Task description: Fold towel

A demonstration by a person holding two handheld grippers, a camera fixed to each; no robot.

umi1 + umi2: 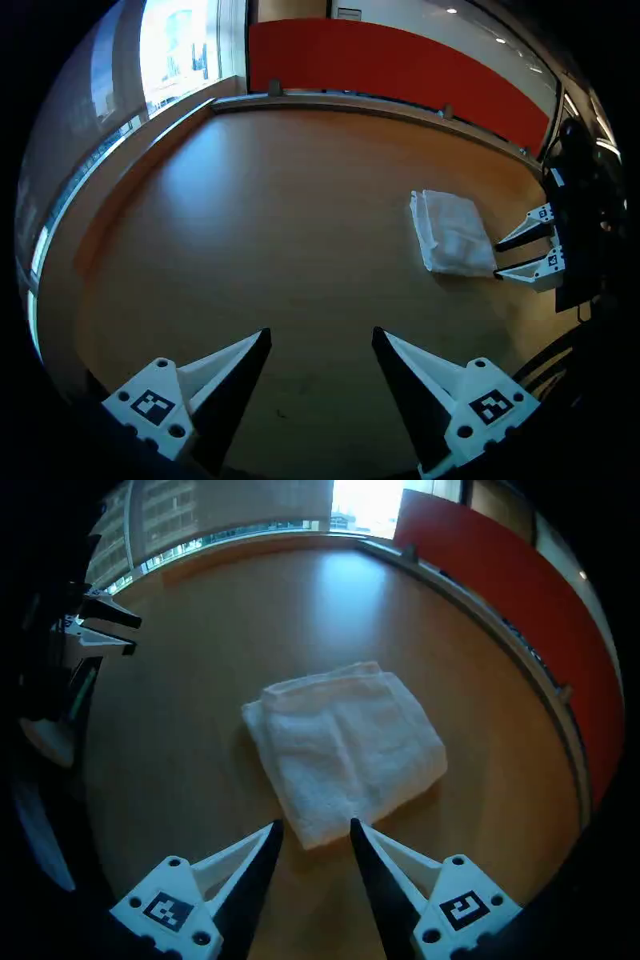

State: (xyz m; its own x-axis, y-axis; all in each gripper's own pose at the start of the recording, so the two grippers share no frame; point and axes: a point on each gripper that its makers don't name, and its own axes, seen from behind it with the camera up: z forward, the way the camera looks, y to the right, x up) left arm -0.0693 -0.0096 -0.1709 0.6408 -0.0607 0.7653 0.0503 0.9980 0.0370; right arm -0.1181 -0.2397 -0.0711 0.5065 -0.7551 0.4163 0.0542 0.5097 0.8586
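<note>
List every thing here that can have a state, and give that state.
towel: folded into a compact rectangle, lying flat on the table.
left gripper: open, holding nothing, above the table and apart from the towel.
right gripper: open, fingertips either side of the towel's near corner, not clamped on it.

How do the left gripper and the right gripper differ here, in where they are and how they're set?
The right gripper has its tips at the near edge of the folded towel; the left gripper is over bare table, well off from the towel. The left gripper's fingers look spread wider than the right gripper's, each judged in its own view. Both are open and hold nothing.
</note>
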